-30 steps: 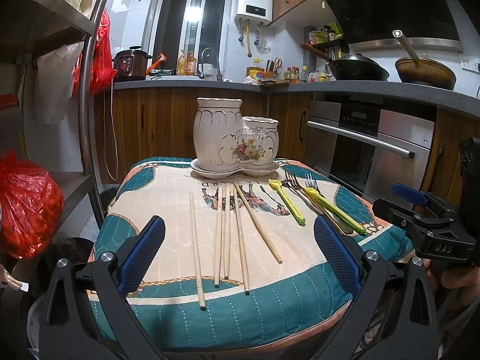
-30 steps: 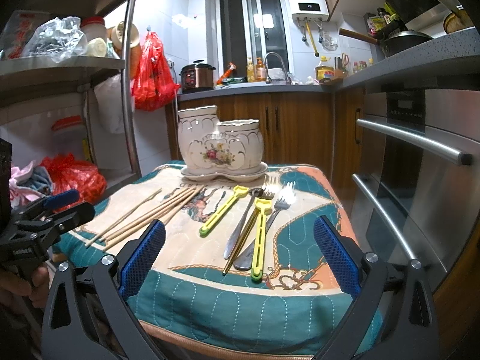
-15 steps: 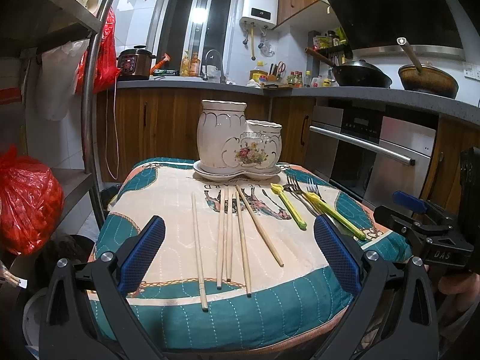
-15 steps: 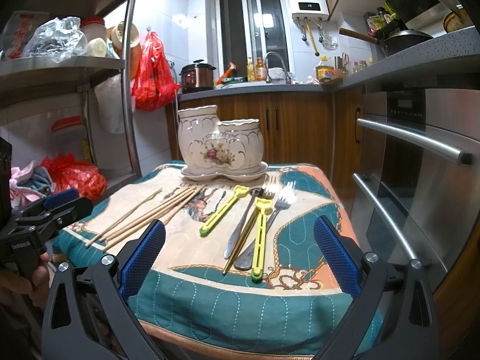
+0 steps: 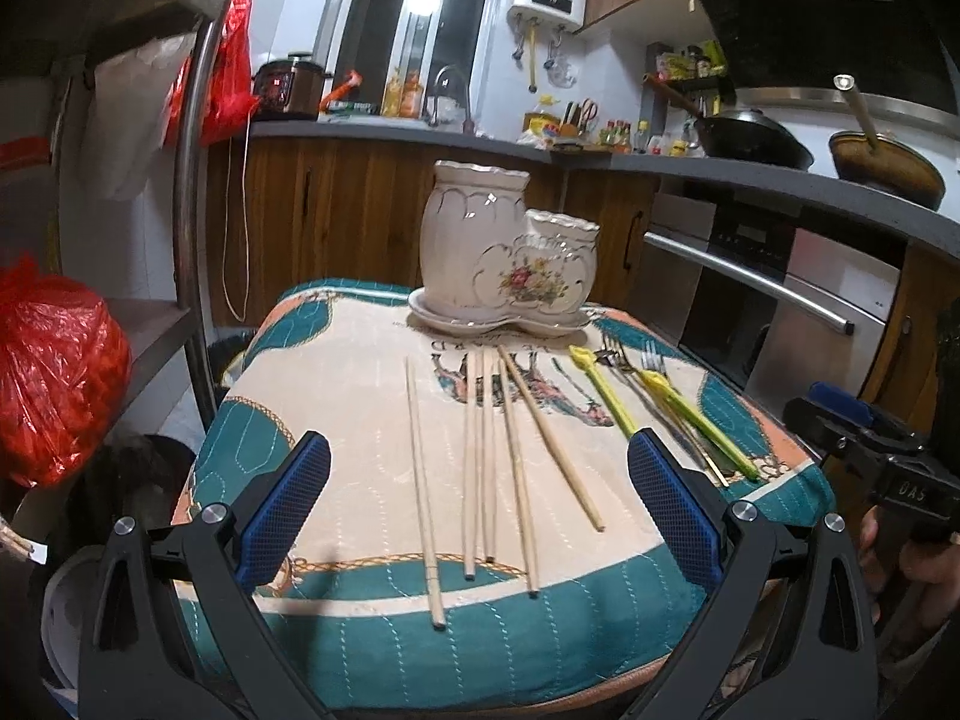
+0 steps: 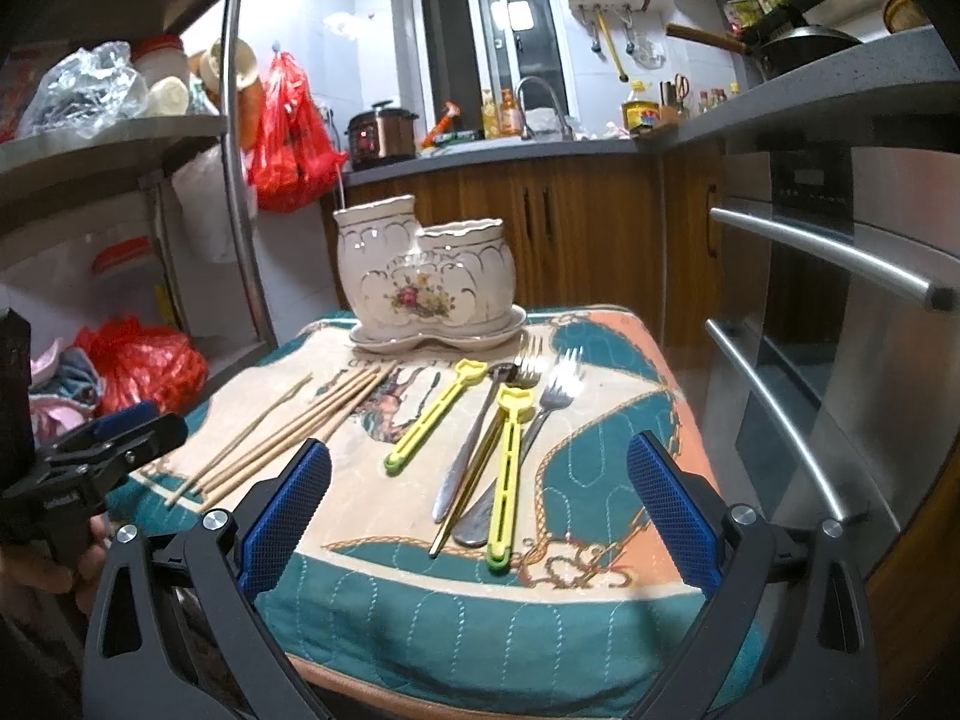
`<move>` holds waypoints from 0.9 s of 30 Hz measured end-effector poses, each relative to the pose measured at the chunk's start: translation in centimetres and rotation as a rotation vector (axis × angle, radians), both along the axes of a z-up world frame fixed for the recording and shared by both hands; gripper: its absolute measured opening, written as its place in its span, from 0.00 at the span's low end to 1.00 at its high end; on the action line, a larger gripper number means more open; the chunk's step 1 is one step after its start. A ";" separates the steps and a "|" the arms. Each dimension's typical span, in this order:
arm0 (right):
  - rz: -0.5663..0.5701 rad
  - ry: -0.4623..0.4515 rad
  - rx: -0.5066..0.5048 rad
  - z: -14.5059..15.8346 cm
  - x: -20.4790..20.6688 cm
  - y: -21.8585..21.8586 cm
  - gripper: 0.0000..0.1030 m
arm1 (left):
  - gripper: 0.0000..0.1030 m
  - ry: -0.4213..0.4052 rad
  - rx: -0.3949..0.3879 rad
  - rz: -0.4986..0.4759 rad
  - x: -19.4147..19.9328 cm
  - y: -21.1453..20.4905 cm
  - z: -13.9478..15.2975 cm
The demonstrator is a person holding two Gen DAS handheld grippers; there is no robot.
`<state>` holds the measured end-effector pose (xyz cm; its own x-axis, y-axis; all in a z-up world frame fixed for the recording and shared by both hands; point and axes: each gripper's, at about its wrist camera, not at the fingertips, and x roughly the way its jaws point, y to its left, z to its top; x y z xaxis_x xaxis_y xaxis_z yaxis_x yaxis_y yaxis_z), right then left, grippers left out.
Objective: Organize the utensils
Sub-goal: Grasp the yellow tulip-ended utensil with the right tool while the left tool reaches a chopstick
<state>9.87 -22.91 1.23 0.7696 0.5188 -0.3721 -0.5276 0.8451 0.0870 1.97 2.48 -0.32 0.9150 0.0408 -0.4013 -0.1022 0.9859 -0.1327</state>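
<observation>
- The utensils lie on a quilted cloth (image 5: pixel 336 396) with teal border and a cream middle, which covers the worktop.
- At the far end of the cloth stands a white ceramic holder (image 5: pixel 507 258) with two joined cups, a tall one and a shorter one, gold lines and a flower picture; it sits on its own white saucer.
- Five wooden chopsticks (image 5: pixel 480 450) lie in front of the holder, nearly parallel, pointing toward it; the left one lies a little apart, and the right one is slanted.
- To their right lie two yellow-green plastic utensils (image 6: pixel 433 414) with flat shaped heads, one alone and one among the metal pieces.
- Two metal forks (image 6: pixel 555 387), a spoon-like piece and a thin gold stick lie mixed together beside them, partly overlapping.
- The left gripper (image 5: pixel 477 510) hovers near the close edge of the cloth, its blue-padded fingers (image 5: pixel 282 510) wide apart and holding nothing.
- The right gripper (image 6: pixel 477 510) is also wide open with nothing between its fingers (image 6: pixel 672 510), facing the forks.
</observation>
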 end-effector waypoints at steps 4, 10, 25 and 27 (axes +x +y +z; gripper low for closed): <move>-0.012 0.070 -0.031 0.1 1.9 0.0 0.93 | 0.95 0.064 0.010 -0.005 1.2 0.8 -0.1; -0.008 0.237 -0.090 -0.6 6.0 0.1 0.57 | 0.79 0.228 0.049 -0.042 4.8 2.0 0.6; 0.157 0.494 -0.338 -1.5 11.7 4.6 0.21 | 0.37 0.564 0.090 -0.146 12.3 3.3 -1.4; 0.155 0.500 -0.347 -1.5 11.7 4.7 0.16 | 0.36 0.575 0.096 -0.149 12.4 3.2 -1.5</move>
<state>21.62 -18.23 -0.26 0.3842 0.3950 -0.8345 -0.6128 0.7851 0.0895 14.38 5.70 -1.84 0.5506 -0.0108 -0.8347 0.0088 0.9999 -0.0071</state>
